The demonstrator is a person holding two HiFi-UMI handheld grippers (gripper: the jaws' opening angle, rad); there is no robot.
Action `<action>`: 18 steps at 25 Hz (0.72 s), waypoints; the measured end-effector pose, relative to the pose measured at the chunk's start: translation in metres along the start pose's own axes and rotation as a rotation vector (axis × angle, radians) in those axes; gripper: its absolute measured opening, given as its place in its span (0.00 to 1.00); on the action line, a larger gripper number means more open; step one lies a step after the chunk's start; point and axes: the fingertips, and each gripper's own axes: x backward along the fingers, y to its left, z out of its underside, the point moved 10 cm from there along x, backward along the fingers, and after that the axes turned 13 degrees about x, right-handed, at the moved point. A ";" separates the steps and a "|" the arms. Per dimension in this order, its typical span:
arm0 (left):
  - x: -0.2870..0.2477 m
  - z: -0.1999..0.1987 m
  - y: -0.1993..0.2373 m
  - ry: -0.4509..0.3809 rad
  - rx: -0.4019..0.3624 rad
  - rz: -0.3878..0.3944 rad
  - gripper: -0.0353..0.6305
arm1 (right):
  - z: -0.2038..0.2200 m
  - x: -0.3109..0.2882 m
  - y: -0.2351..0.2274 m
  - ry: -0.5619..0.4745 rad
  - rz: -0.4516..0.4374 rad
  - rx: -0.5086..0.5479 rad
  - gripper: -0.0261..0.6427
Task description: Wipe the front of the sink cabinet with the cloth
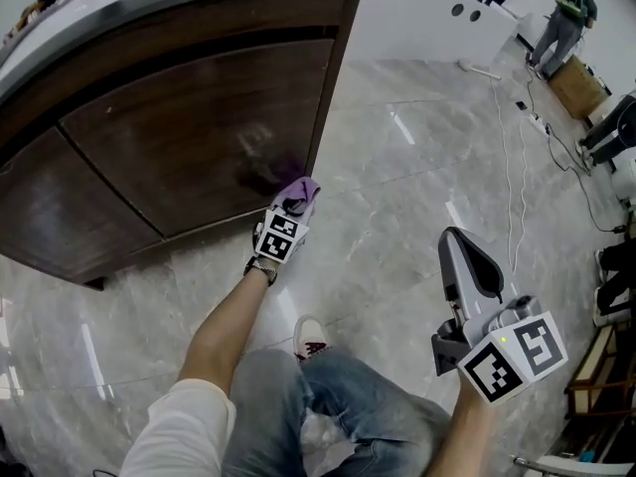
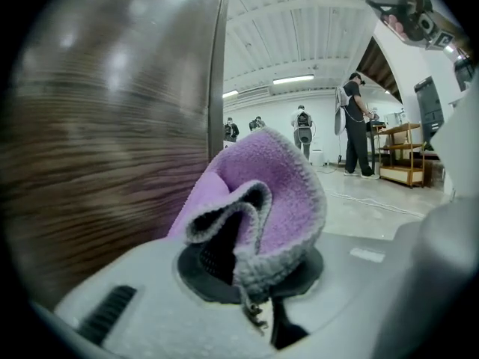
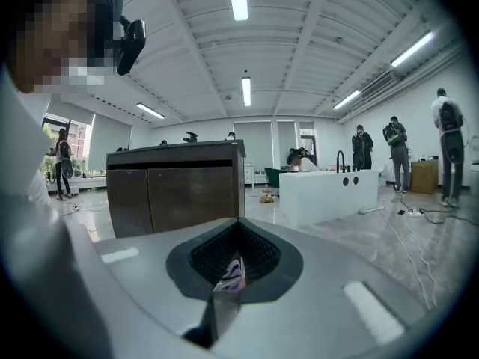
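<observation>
Glossy marble floor point(image 1: 397, 187) meets the dark wood sink cabinet point(image 1: 179, 127). The left tongs point(image 1: 290, 207) clamp the purple cloth point(image 1: 301, 189) at its lower right door, seemingly touching. Best to press it flat and stroke along the grain. The right tongs point(image 1: 467, 256), closed and idle, hang at lower right. Cables point(image 1: 517, 167) lie well apart.

Sink cabinet point(image 1: 199, 137) fills upper L of the head view, standing on the floor point(image 1: 397, 217). Cloth point(image 1: 301, 191) sits in the left gripper point(image 1: 295, 202), right at the cabinet front near its lower R corner. Right gripper point(image 1: 465, 258) is lower R, well apart from the cabinet. Person's shoe point(image 1: 310, 338) is on the floor btw the two grippers, nearer the camera. Behind the cabinet, upper R, is a long counter point(image 1: 427, 23). Cables point(image 1: 509, 147) run over the floor R of it. Cardboard box point(image 1: 576, 85) & a standing person point(image 1: 558, 23) are at far R.
</observation>
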 end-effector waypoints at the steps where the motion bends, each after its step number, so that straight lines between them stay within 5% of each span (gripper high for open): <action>1: -0.004 0.000 -0.004 0.006 0.004 0.009 0.12 | -0.001 0.002 0.000 -0.007 0.000 -0.003 0.05; 8: -0.016 -0.021 -0.032 -0.027 -0.019 0.096 0.13 | 0.010 0.007 -0.016 0.022 0.069 0.010 0.05; 18: 0.044 -0.062 -0.074 -0.084 -0.139 0.214 0.12 | -0.013 0.005 0.003 -0.051 0.017 -0.011 0.05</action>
